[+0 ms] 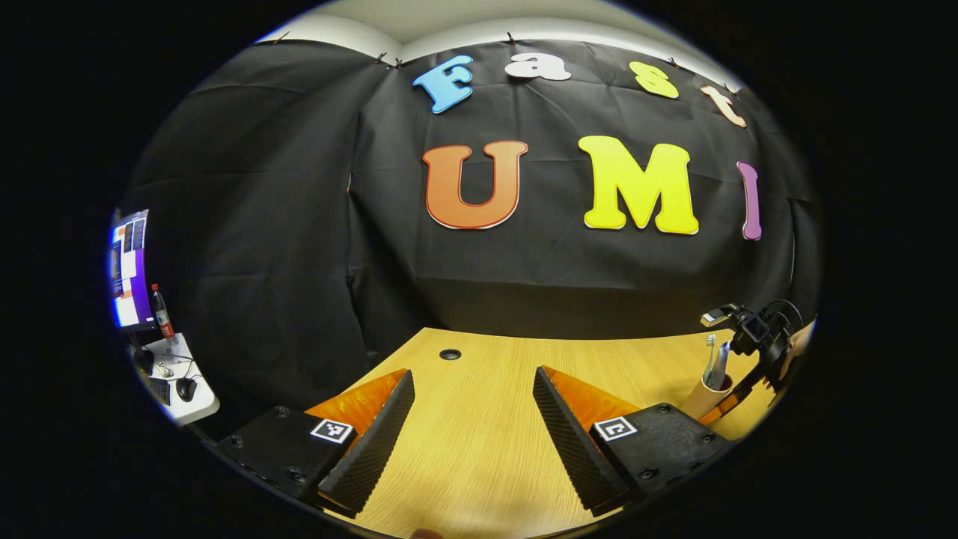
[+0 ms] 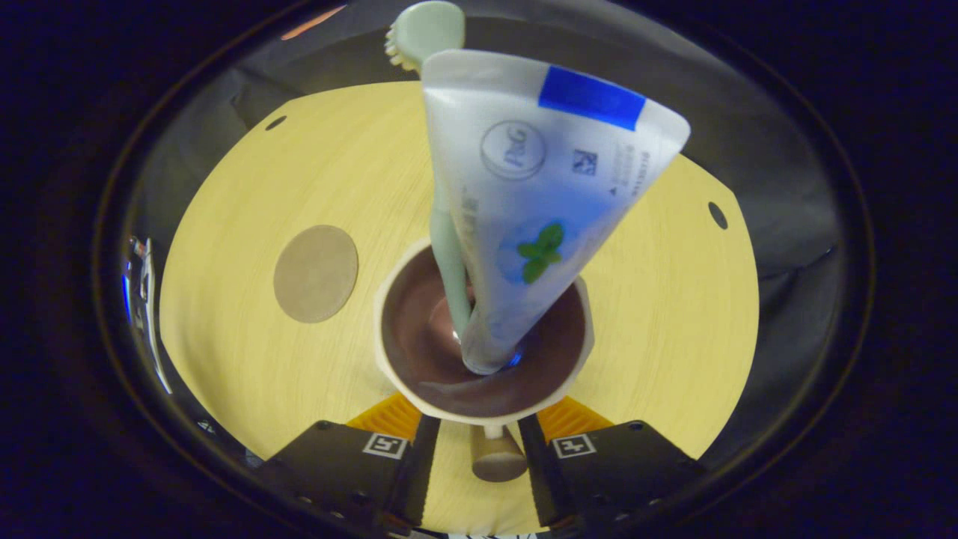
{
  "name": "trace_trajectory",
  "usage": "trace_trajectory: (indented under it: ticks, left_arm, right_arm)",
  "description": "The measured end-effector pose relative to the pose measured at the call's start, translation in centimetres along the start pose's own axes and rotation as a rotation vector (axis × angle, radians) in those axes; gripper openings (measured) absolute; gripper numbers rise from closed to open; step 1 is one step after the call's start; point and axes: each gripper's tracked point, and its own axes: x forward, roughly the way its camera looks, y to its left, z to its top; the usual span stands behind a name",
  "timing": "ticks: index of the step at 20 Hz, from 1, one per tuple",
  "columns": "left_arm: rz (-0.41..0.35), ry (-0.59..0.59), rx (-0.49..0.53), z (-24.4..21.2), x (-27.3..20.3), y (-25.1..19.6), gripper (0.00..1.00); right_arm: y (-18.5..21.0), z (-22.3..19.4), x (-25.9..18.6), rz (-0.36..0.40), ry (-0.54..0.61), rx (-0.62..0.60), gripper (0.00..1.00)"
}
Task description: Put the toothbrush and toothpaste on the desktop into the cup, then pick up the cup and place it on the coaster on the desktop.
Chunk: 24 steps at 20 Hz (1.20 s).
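A cream cup (image 2: 389,352) with a brown inside stands on the wooden desktop (image 2: 247,389). In it lean a pale green toothbrush (image 2: 447,254) and a white and blue toothpaste tube (image 2: 539,202). My right gripper (image 2: 479,427) looks down on the cup and straddles the cup's handle (image 2: 498,457). The handle lies against the right finger, while a strip of table shows at the left finger. A round grey-brown coaster (image 2: 315,273) lies left of the cup. My left gripper (image 1: 473,382) hovers open over bare desktop, with the cup (image 1: 703,400) and the right gripper (image 1: 752,333) far to its right.
Cable holes sit in the desktop (image 1: 450,354) (image 2: 718,215) (image 2: 275,123). Black cloth walls close off the back and sides. Beyond the left wall stands a small white table (image 1: 176,378) with a monitor, a bottle and a mouse.
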Motion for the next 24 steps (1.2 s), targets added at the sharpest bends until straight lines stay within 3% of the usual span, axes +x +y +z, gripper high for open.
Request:
trace_trajectory:
  ticks: [1,2,8,14,24]
  left_arm:
    - [0.001,0.0,-0.001,0.0,-0.2,0.2,1.0]
    - [0.001,0.0,-0.002,-0.1,-0.2,0.3,1.0]
    - [-0.003,-0.011,0.012,0.2,-1.0,0.9,1.0]
    - [-0.016,-0.024,0.0,0.3,-2.1,2.1,1.0]
    - [0.049,-0.024,-0.023,-0.3,-4.2,7.3,1.0]
  right_arm:
    - [0.1,0.0,-0.3,0.007,-0.002,0.011,0.47]
    - [0.2,0.0,0.0,0.012,0.004,0.007,0.29]
    - [0.2,0.1,-0.2,-0.021,-0.017,-0.002,0.25]
    - [2.1,1.4,-1.2,0.029,-0.071,-0.029,0.24]
    - [5.2,2.4,-2.1,0.064,-0.089,-0.166,0.24]
